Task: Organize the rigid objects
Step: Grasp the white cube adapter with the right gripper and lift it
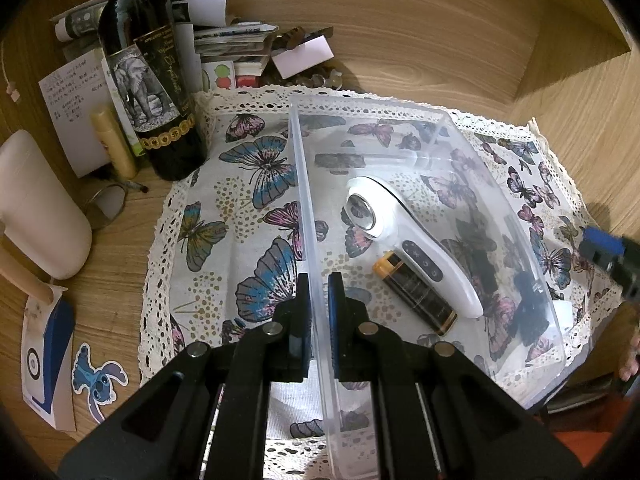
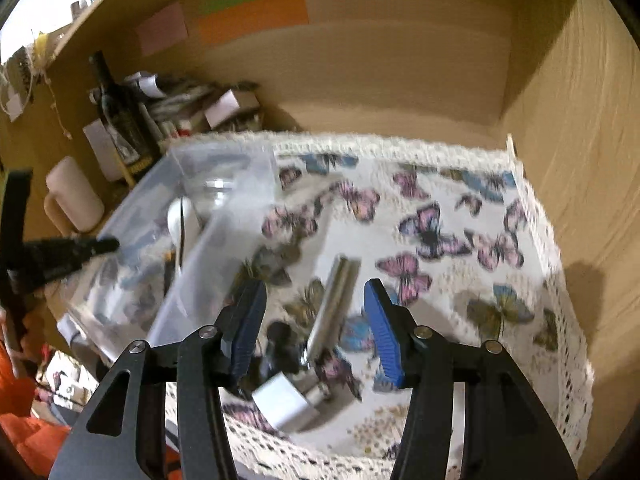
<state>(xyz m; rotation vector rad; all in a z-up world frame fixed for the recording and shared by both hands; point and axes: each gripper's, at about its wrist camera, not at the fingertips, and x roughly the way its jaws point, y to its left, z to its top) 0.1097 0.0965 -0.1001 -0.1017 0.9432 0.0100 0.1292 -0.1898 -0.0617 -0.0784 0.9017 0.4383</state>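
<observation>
A clear plastic bin (image 1: 452,128) sits on a butterfly-print cloth (image 1: 248,208). Inside lie a white handheld device (image 1: 408,236) and a black and gold battery (image 1: 416,294). My left gripper (image 1: 319,308) is shut on the bin's left wall (image 1: 304,200). In the right wrist view the bin (image 2: 224,176) is at the left. My right gripper (image 2: 316,320) is open above a silver cylinder (image 2: 336,304) lying on the cloth (image 2: 460,340), with a white cube (image 2: 286,404) and a small black object (image 2: 280,340) close below it. The right gripper also shows at the right edge of the left wrist view (image 1: 604,252).
A dark wine bottle (image 1: 148,76), a white mug (image 1: 36,204), a yellow tube (image 1: 114,144), glasses (image 1: 108,200) and a pile of papers and boxes (image 1: 232,48) crowd the back left of the wooden shelf. Wooden walls (image 2: 568,120) close in behind and right.
</observation>
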